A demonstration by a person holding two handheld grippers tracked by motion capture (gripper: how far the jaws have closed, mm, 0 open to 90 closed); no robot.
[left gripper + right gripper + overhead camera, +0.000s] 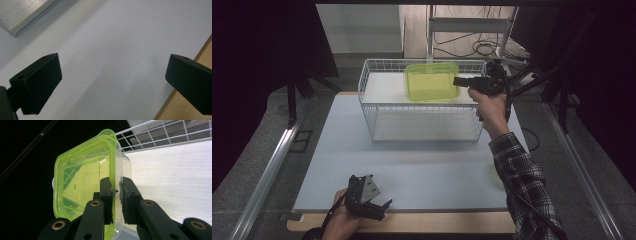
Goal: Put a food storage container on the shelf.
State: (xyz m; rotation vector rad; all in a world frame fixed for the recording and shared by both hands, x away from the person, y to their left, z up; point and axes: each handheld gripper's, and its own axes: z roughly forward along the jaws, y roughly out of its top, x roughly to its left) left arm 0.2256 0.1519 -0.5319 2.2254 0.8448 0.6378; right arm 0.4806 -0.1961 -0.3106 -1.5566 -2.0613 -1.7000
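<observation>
A clear box with a yellow-green lid [431,81] rests on the top shelf of a white wire rack [367,95] at the back of the table. My right gripper [458,82] reaches in from the right, shut on the box's right edge. In the right gripper view the two jaws pinch the lid rim [115,177] of the yellow-green box [82,185], which appears turned on its side there. My left gripper [379,207] lies low at the table's front edge, open and holding nothing. Its black fingers [37,82] stand wide apart over the white tabletop [112,50].
The rack has a white lower shelf [422,127] under the top one. The white tabletop [412,170] spreads between rack and front wooden edge [412,220]. Metal rails [267,170] run along both sides. Cables and a stand [472,35] sit behind the rack.
</observation>
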